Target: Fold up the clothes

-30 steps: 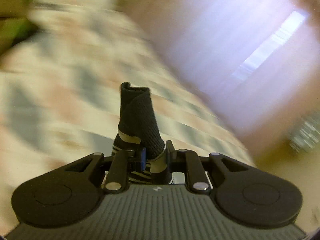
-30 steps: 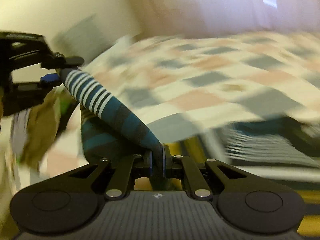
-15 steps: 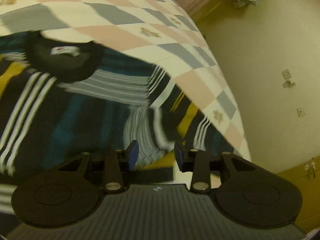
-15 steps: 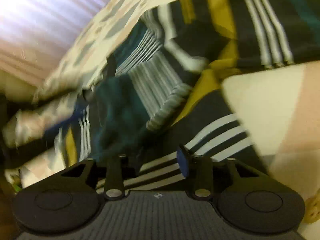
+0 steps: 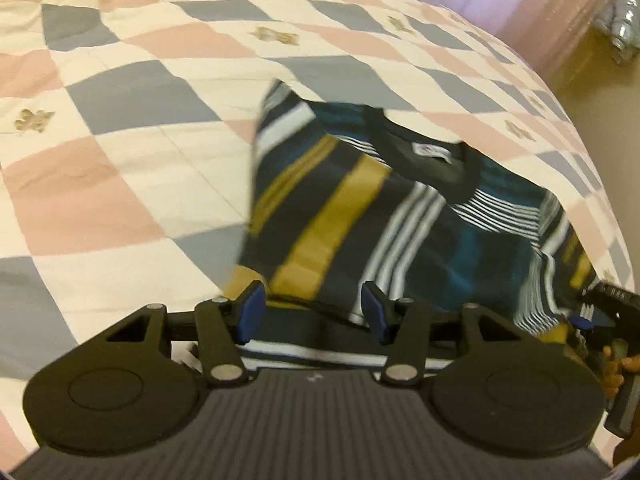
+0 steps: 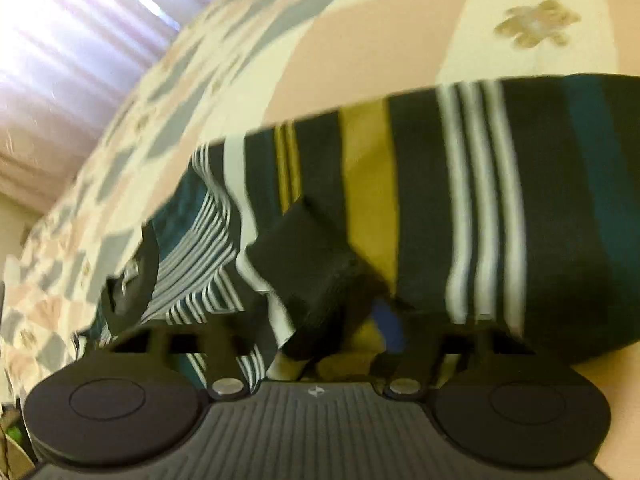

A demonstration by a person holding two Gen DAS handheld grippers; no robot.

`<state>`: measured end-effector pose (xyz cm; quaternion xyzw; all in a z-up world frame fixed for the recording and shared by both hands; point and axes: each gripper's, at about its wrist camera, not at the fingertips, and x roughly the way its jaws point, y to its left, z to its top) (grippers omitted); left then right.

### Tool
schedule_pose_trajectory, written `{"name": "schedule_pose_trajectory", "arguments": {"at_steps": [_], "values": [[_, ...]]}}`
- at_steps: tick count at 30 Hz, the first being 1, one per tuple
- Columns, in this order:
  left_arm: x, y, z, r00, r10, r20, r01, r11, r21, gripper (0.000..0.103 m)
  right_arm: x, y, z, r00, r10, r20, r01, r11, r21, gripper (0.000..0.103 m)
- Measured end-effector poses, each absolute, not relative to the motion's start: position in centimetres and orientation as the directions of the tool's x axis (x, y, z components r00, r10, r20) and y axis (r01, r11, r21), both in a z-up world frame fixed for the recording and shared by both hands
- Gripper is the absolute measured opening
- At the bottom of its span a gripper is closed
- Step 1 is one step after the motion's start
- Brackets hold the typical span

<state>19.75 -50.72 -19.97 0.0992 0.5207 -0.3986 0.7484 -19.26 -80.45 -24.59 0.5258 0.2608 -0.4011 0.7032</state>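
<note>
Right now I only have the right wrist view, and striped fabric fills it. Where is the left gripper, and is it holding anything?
Observer: The left gripper is open at the near edge of the striped sweater, with nothing clamped.
Operator: Which way does the neck lie?
Observer: The collar is at the far end from that gripper, with its white label facing up.
Operator: Where does my gripper sit on the garment?
Observer: The right gripper is at the sweater's side edge, on the right of the left wrist view.
</note>
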Motion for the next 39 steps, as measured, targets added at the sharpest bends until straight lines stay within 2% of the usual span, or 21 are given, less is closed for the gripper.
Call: {"name": "schedule_pose_trajectory", "arguments": {"at_steps": [4, 5, 7, 10, 11, 20, 22, 23, 24, 26, 29, 31, 32, 34, 36, 38, 39], "values": [[21.8, -50.9, -19.7, 0.180, -0.486, -0.855, 0.705, 0.670, -0.232, 0.047, -20.2, -76.2, -18.4, 0.637, -0.447, -0.627, 0.769, 0.322, 0.552, 0.004], [22.3, -51.0, -19.7, 0.189, -0.485, -0.854, 0.712, 0.667, -0.221, 0.047, -20.9, -75.5, -17.8, 0.622, -0.470, -0.627, 0.782, 0.323, 0.533, 0.004], [23.6, -51.8, -20.0, 0.196, -0.488, -0.850, 0.730, 0.652, -0.206, 0.046, -22.6, -74.6, -17.6, 0.562, -0.496, -0.662, 0.825, 0.278, 0.492, 0.003], [26.2, -54.2, -20.3, 0.208, -0.506, -0.837, 0.767, 0.615, -0.181, 0.046, -25.1, -74.5, -21.0, 0.452, -0.419, -0.787, 0.880, 0.065, 0.471, 0.004], [27.0, -55.2, -20.5, 0.201, -0.515, -0.833, 0.777, 0.602, -0.184, 0.045, -25.5, -74.2, -21.7, 0.439, -0.406, -0.802, 0.884, 0.035, 0.466, 0.004], [32.2, -63.1, -23.9, 0.109, -0.516, -0.850, 0.779, 0.576, -0.250, 0.048, -23.9, -72.8, -21.8, 0.409, -0.447, -0.796, 0.898, 0.045, 0.437, 0.006], [32.9, -64.1, -24.8, 0.096, -0.508, -0.856, 0.779, 0.574, -0.253, 0.044, -23.8, -72.5, -20.9, 0.410, -0.457, -0.789, 0.900, 0.061, 0.432, 0.006], [33.2, -64.6, -25.2, 0.075, -0.507, -0.859, 0.778, 0.568, -0.268, 0.036, -23.7, -72.2, -20.4, 0.413, -0.465, -0.783, 0.899, 0.072, 0.432, 0.006], [33.5, -65.0, -25.6, 0.053, -0.507, -0.861, 0.778, 0.561, -0.283, 0.022, -23.3, -72.0, -20.0, 0.418, -0.476, -0.774, 0.897, 0.083, 0.434, 0.006], [33.7, -65.3, -25.7, 0.026, -0.515, -0.857, 0.787, 0.539, -0.300, 0.012, -23.1, -71.3, -18.4, 0.451, -0.516, -0.728, 0.881, 0.128, 0.455, 0.006], [33.0, -64.7, -24.3, 0.055, -0.581, -0.812, 0.831, 0.477, -0.284, 0.009, -23.0, -68.9, -14.7, 0.515, -0.626, -0.586, 0.850, 0.284, 0.443, 0.005], [32.9, -63.9, -24.0, 0.079, -0.620, -0.781, 0.836, 0.468, -0.287, 0.009, -23.3, -68.0, -13.8, 0.514, -0.658, -0.550, 0.851, 0.308, 0.426, 0.004], [33.0, -63.9, -24.6, 0.099, -0.606, -0.789, 0.832, 0.486, -0.269, 0.009, -23.7, -68.0, -14.5, 0.490, -0.653, -0.577, 0.864, 0.277, 0.420, 0.004], [32.9, -64.7, -26.6, 0.118, -0.530, -0.840, 0.828, 0.519, -0.211, 0.012, -24.2, -68.7, -17.9, 0.418, -0.593, -0.688, 0.903, 0.185, 0.388, 0.004], [32.3, -65.6, -27.6, 0.138, -0.494, -0.859, 0.842, 0.515, -0.161, 0.019, -24.5, -69.2, -21.1, 0.357, -0.519, -0.776, 0.930, 0.118, 0.349, 0.004], [32.0, -65.9, -26.9, 0.154, -0.508, -0.848, 0.853, 0.502, -0.146, 0.021, -23.9, -68.7, -22.0, 0.348, -0.512, -0.785, 0.935, 0.133, 0.328, 0.005], [32.1, -65.9, -26.3, 0.161, -0.517, -0.840, 0.854, 0.500, -0.143, 0.028, -23.7, -68.5, -21.9, 0.348, -0.521, -0.780, 0.936, 0.142, 0.323, 0.005]]}}
